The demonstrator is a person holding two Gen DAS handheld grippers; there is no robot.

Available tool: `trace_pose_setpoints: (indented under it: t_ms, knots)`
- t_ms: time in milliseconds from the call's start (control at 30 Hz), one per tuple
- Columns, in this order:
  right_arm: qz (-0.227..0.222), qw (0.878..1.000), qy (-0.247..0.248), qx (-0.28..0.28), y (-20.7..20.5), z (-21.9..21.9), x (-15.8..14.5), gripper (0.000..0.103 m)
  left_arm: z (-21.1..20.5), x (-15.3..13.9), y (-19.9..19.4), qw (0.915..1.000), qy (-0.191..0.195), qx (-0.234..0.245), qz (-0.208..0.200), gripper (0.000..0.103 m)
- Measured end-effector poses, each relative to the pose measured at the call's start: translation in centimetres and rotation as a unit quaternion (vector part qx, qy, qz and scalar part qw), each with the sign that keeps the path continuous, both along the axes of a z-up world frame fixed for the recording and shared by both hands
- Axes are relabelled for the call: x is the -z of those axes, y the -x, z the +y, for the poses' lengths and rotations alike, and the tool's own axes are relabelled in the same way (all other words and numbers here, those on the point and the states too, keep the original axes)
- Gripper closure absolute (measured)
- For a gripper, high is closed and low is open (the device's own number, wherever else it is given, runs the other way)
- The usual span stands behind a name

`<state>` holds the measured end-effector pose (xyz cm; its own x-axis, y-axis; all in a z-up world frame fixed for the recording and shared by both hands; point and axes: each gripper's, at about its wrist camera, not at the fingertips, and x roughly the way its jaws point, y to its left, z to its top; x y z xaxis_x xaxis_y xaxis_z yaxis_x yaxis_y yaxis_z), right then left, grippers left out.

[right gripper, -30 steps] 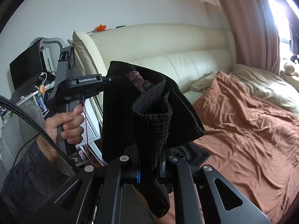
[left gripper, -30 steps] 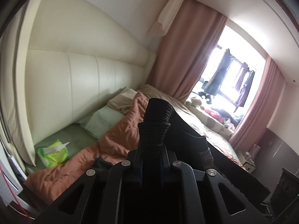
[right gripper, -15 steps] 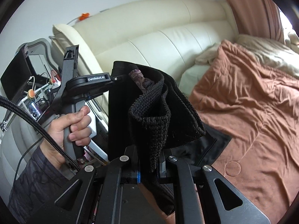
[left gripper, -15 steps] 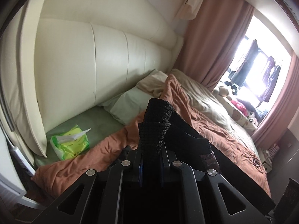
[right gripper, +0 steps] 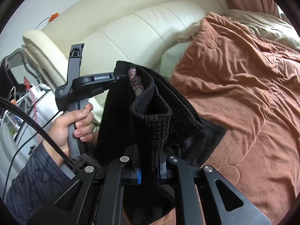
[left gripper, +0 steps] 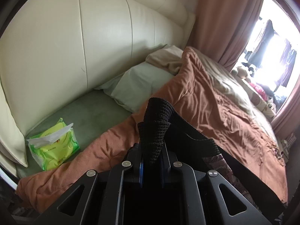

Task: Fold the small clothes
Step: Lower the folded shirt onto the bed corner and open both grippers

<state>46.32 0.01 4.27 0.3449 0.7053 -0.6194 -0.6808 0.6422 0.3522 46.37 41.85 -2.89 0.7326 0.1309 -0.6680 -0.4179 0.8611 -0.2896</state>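
Black knit garment (right gripper: 161,112) hangs stretched between both tools above the rust-brown quilt (right gripper: 243,86). Right gripper (right gripper: 149,166) is clamped tight on one ribbed edge; left gripper (left gripper: 151,159) likewise pinches the other edge. A hand (right gripper: 69,120) grasps the left tool's handle. Green tissue pack (left gripper: 52,146) lies by the cream headboard (left gripper: 75,37).

Garment (right gripper: 150,116): coarse black knit, matt. Quilt (left gripper: 215,112): soft brown cloth, creased. Headboard (left gripper: 93,37): smooth cream leather, slight sheen. Tissue pack (left gripper: 52,144): glossy green plastic. Tool (left gripper: 151,165): matt black plastic.
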Motion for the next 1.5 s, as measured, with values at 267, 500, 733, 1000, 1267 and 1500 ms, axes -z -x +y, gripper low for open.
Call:
trace_pose_setpoints:
  t_ms: [267,500,733,1000,1267,1500]
  knots:
    - [0.060,0.994,0.016,0.092,-5.8,-1.7,6.8,0.050,2.0,3.9,-2.7,0.9942,-0.040,-0.069,0.072,0.055]
    - [0.116,0.985,0.004,0.130,-7.0,-4.0,8.7,0.045,2.7,5.2,-0.4,0.9935,-0.007,-0.080,0.080,0.054]
    - [0.122,0.987,-0.015,0.103,-4.5,-4.0,6.5,0.045,0.6,4.9,1.7,0.9940,0.005,-0.067,0.086,0.054]
    - [0.076,0.995,0.005,0.070,-0.2,-4.2,3.0,0.025,-3.5,1.9,4.9,0.9964,0.008,-0.049,0.069,0.038]
    - [0.023,0.994,0.048,0.098,4.2,-8.5,-1.3,0.000,-9.0,-1.4,8.6,0.9981,-0.029,-0.026,0.048,0.000]
    - [0.017,0.994,0.035,0.107,6.9,-13.4,-4.6,0.000,-13.4,-3.2,11.3,0.9990,-0.024,-0.005,0.039,0.000]
